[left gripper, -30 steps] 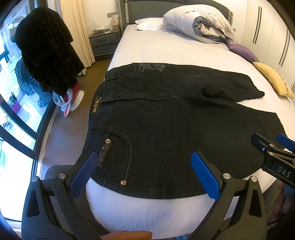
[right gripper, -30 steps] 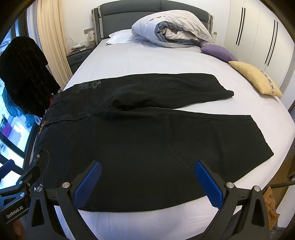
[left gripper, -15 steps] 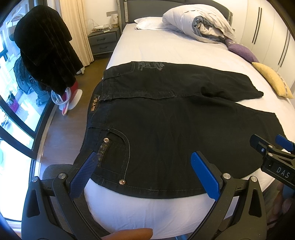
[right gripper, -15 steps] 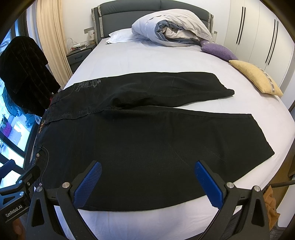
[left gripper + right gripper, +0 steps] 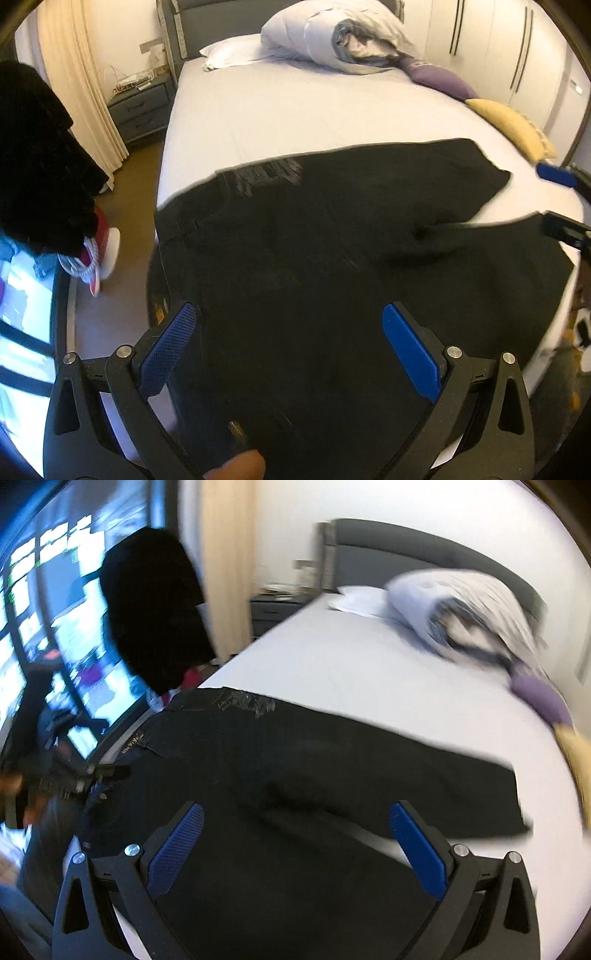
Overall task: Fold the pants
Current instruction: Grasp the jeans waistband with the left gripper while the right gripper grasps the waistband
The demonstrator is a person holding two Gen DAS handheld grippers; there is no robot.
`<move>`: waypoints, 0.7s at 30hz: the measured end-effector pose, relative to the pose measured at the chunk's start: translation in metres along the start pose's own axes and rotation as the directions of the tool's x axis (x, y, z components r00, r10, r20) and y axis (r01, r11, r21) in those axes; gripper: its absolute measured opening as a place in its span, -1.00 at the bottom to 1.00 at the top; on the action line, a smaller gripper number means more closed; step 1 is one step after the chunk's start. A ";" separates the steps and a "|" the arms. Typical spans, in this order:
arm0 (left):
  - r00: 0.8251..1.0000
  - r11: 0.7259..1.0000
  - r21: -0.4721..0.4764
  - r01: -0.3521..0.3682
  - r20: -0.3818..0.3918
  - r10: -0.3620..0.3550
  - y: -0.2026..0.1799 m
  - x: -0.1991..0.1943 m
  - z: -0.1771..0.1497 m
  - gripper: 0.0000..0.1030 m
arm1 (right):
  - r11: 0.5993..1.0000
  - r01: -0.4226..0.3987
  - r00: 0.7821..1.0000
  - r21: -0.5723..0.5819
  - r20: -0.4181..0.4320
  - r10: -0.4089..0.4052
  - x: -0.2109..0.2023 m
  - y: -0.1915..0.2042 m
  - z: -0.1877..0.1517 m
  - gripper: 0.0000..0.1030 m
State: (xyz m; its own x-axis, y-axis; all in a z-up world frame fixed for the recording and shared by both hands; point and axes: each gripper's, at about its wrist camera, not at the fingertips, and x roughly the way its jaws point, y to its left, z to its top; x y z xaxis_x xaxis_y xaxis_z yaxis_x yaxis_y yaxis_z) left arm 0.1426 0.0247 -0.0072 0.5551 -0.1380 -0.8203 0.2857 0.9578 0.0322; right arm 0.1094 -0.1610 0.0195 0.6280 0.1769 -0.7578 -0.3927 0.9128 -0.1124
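**Black pants spread on the bed, both tools wide over them**

The black denim pants (image 5: 314,258) lie flat across the foot end of the white-sheeted bed (image 5: 295,110), waistband toward the bed's window-side edge and the two legs running the other way across the mattress. The far leg ends in a slanted hem near the bed's opposite edge.

The left tool (image 5: 288,347) hangs above the waist end of the pants, its blue-padded fingers (image 5: 168,347) spread wide with dark cloth showing between them; nothing is gripped. The right tool (image 5: 295,845) hovers over the near leg of the pants, fingers equally wide and holding nothing. Its view is blurred, so finer detail on the fabric cannot be made out.

At the head of the bed sit a bunched grey-white duvet (image 5: 332,37) and a white pillow (image 5: 232,55). A purple cushion (image 5: 439,79) and a yellow cushion (image 5: 509,125) rest along the bed's far side. Beside the bed's head stands a grey nightstand (image 5: 142,110).
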 end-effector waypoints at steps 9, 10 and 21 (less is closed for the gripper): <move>0.992 0.972 0.200 0.122 -0.044 -0.115 0.061 0.099 0.107 1.00 | 0.959 -0.206 0.967 -0.193 -0.193 0.169 0.101 -0.055 0.062 0.91; 0.990 0.968 0.209 0.138 -0.063 -0.128 0.069 0.111 0.116 1.00 | 0.955 -0.220 0.963 -0.201 -0.199 0.180 0.111 -0.057 0.067 0.89; 0.911 0.927 0.166 0.335 -0.309 -0.274 0.101 0.226 0.165 0.86 | 0.895 -0.377 0.901 -0.237 -0.319 0.295 0.203 -0.061 0.087 0.41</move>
State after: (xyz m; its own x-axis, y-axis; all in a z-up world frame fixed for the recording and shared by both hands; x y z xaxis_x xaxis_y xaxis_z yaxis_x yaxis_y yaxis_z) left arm 0.4259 0.0491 -0.0957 0.1860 -0.3103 -0.9323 0.5809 0.7999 -0.1503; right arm 0.3197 -0.1487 -0.0717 0.2355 0.3108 -0.9208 -0.7477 0.6632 0.0326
